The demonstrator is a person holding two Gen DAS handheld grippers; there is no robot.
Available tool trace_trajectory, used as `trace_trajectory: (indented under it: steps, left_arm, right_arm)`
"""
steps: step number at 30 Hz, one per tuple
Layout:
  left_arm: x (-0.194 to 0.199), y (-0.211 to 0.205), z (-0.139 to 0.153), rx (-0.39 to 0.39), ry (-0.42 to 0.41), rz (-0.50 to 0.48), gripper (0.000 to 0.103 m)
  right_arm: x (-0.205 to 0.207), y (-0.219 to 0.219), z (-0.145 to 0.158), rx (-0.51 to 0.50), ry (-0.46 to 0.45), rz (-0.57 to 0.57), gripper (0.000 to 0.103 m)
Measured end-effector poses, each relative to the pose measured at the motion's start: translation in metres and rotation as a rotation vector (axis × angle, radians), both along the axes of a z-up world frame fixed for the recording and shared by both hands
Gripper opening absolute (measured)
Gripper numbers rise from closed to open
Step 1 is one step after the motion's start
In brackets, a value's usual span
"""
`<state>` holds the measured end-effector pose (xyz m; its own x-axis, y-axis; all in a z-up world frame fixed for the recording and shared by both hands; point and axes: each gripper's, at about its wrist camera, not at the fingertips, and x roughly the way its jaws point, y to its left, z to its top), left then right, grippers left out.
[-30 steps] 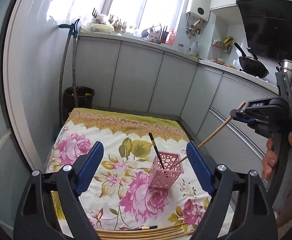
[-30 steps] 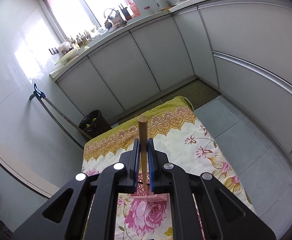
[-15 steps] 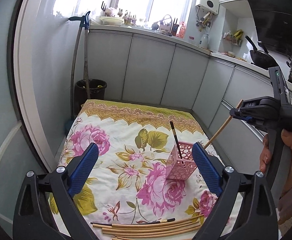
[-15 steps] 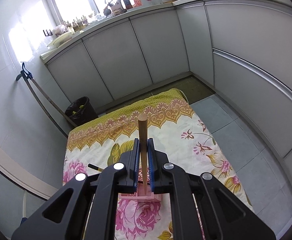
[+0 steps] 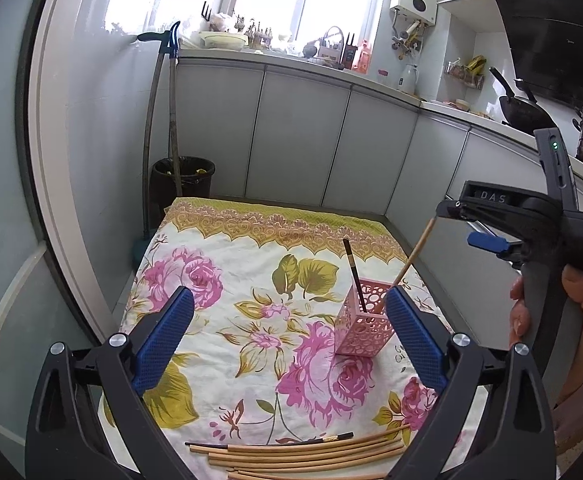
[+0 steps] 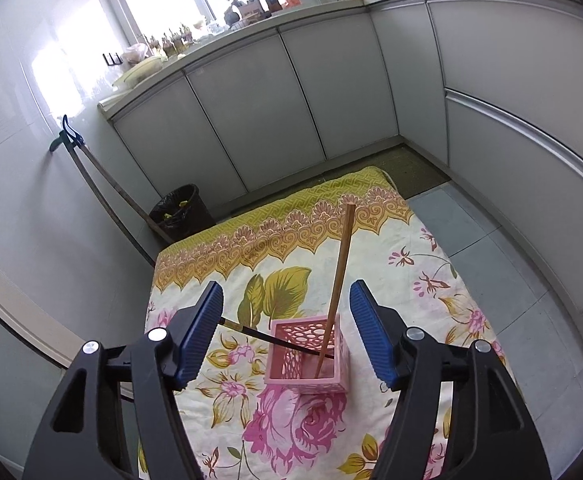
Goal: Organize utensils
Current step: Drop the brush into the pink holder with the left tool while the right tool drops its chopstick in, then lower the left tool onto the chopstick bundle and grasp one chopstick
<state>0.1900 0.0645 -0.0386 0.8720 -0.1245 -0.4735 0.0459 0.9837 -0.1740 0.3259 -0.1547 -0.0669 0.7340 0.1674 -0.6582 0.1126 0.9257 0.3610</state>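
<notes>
The right gripper (image 6: 285,332) has just been opening; its blue fingers (image 6: 201,330) stand released on either side of a light wooden chopstick (image 6: 337,280) without touching it. That chopstick stands tilted in the pink perforated holder (image 6: 311,364), beside a dark chopstick (image 6: 275,338) that leans toward the left. The left gripper (image 5: 289,332) has also just been opening; its fingers (image 5: 159,344) are spread wide with nothing between them, near of the holder. The holder stands on the flowered cloth (image 5: 219,276) covering the desk, toward its right side. A row of loose chopsticks (image 5: 303,452) lies at the near edge. A hand (image 5: 563,312) grips the right gripper's handle.
</notes>
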Motion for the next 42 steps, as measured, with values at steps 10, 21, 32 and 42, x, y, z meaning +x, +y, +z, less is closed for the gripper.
trace_trajectory:
  steps: [10, 21, 32, 42]
  left_arm:
    - [0.0, -0.02, -0.007, 0.069, 0.037, -0.085, 0.096]
    - [0.008, -0.077, -0.056, 0.261, 0.21, -0.391, 0.096]
    - [0.005, -0.168, -0.102, 0.687, 0.318, -0.856, 0.087]
    - [0.031, -0.218, -0.157, 0.929, 0.566, -1.161, 0.059]
  right_arm:
    - [-0.073, -0.028, 0.026, 0.003, -0.16, -0.082, 0.097]
    - [-0.205, -0.054, -0.044, -0.292, -0.112, -0.153, 0.097]
    - [-0.238, -0.1, -0.11, -0.05, 0.208, -0.2, 0.097]
    - [-0.236, -0.107, -0.116, -0.007, 0.235, -0.186, 0.097]
